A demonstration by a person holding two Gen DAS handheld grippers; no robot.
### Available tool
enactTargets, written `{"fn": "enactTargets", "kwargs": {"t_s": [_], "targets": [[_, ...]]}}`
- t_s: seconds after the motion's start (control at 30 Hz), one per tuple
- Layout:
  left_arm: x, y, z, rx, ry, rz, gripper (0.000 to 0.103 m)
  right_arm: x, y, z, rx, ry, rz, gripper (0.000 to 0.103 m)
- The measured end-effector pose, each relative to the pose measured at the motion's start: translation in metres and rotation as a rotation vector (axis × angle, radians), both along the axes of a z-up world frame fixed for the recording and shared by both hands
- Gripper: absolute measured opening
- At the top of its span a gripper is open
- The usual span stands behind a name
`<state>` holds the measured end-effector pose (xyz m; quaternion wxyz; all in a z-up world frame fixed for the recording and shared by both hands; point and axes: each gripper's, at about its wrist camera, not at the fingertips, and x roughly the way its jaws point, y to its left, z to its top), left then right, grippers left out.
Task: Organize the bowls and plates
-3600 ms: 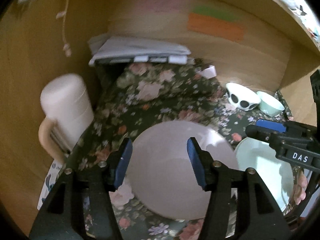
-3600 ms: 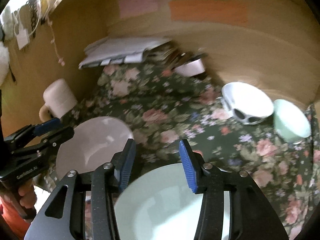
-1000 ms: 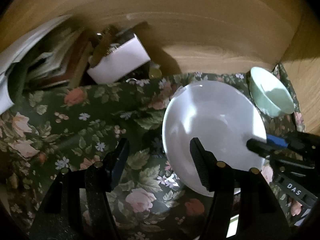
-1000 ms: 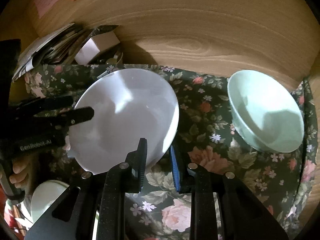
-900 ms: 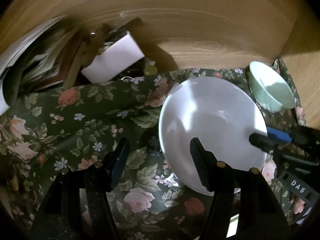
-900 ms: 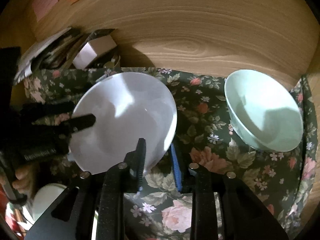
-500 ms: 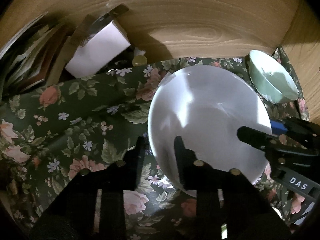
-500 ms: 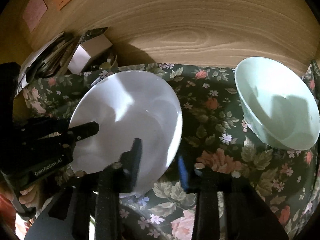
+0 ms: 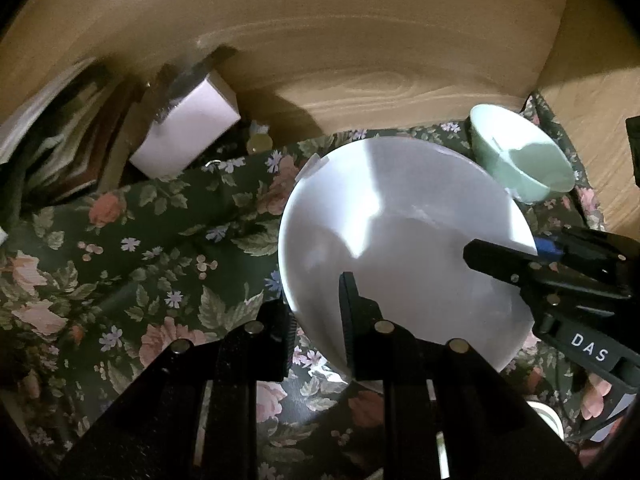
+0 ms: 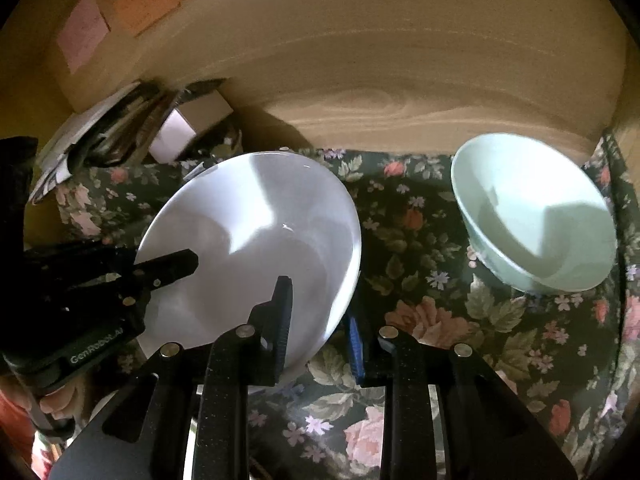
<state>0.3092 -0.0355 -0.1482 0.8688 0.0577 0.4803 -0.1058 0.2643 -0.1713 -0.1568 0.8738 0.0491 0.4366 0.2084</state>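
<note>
White bowl [image 9: 404,248] over floral cloth [image 9: 140,240], rim pinched both sides: my left gripper [image 9: 316,320] clamped on near-left edge, right gripper [image 10: 320,320] clamped on near-right edge. Green bowl [image 10: 536,216] sits right of it, apart, nearer my right hand.

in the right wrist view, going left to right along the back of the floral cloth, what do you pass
stack of papers → small white box → white plate, held at its rim by both grippers → mint green bowl
</note>
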Motion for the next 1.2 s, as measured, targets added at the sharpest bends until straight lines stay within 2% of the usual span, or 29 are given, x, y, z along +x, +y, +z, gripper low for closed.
{"fn": "enactTargets", "kwargs": {"t_s": [0.57, 1.2], "targets": [[-0.050, 0.024, 0.053, -0.060, -0.141, 0.045, 0.020, -0.042, 0.011, 0.049, 0.030, -0.128, 0.030, 0.022], [-0.123, 0.068, 0.080, -0.085, -0.233, 0.129, 0.020, -0.089, 0.052, 0.069, 0.045, -0.192, 0.117, 0.022]]}}
